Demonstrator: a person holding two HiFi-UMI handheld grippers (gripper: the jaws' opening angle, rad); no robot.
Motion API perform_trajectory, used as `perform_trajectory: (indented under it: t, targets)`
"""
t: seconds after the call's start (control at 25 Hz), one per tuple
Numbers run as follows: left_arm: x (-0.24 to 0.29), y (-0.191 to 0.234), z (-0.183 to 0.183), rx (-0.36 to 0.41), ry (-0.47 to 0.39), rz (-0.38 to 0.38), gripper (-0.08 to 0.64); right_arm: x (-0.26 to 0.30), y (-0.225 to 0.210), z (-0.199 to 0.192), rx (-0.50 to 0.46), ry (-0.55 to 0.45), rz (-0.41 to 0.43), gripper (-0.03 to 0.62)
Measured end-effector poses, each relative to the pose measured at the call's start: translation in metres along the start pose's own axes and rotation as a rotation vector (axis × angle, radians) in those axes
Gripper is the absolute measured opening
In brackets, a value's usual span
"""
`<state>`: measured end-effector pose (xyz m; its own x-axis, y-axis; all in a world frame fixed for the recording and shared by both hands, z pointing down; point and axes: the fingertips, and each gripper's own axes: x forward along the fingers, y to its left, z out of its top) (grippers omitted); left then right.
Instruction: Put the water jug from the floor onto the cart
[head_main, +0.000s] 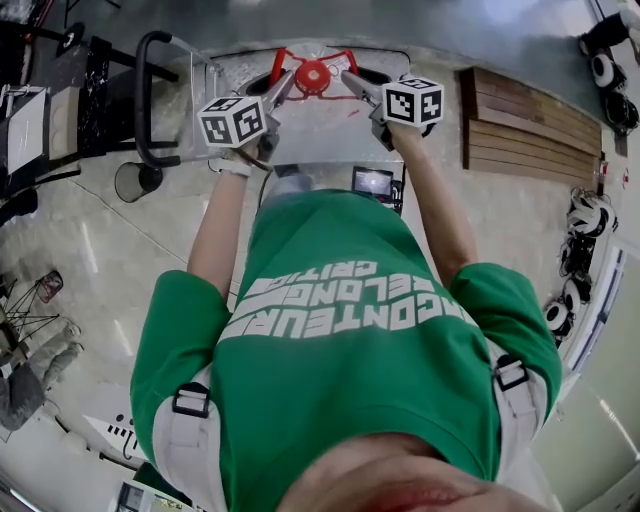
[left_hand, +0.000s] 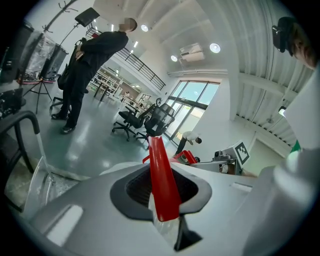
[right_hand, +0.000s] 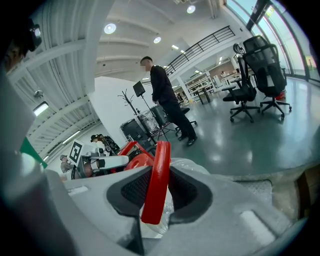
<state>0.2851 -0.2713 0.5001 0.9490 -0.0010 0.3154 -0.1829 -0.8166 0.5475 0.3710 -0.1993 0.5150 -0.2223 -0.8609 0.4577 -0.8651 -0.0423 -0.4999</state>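
Observation:
The water jug (head_main: 305, 130) is clear, wrapped in plastic, with a red cap (head_main: 312, 75) and a red handle (head_main: 285, 58). It hangs between my two grippers, over the grey deck of the cart (head_main: 215, 75); whether it rests on the deck I cannot tell. My left gripper (head_main: 281, 88) is shut on the handle's left strap (left_hand: 161, 180). My right gripper (head_main: 350, 84) is shut on the right strap (right_hand: 156, 180). In both gripper views (left_hand: 162, 197) (right_hand: 156, 197) the dark pads press the red strap from each side. The person's green shirt hides the jug's lower part.
The cart's black push bar (head_main: 145, 100) stands at the left of the deck. A wooden pallet (head_main: 530, 130) lies on the floor at the right and a black bin (head_main: 135, 180) at the left. A person in black (right_hand: 170, 100) and office chairs (right_hand: 260, 65) stand farther off.

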Motion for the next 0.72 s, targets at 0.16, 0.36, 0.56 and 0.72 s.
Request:
perform_trajectory:
  t: [0.16,0.36,0.56,0.72]
  targets:
    - [0.006,0.015,0.006,-0.015,0.006,-0.014,0.084,0.013,-0.004,0.007,-0.002,0.007,-0.018,0.08]
    - [0.009,0.034,0.014,-0.036,0.014,-0.039,0.084,0.031,-0.005,0.012,0.013,0.023,-0.038,0.08]
    - [0.013,0.042,0.025,-0.034,0.026,-0.073,0.084,0.04,-0.008,0.018,0.016,0.021,-0.07,0.08]
    - [0.019,0.045,0.028,-0.027,0.042,-0.089,0.084,0.042,-0.013,0.021,0.022,0.022,-0.084,0.08]
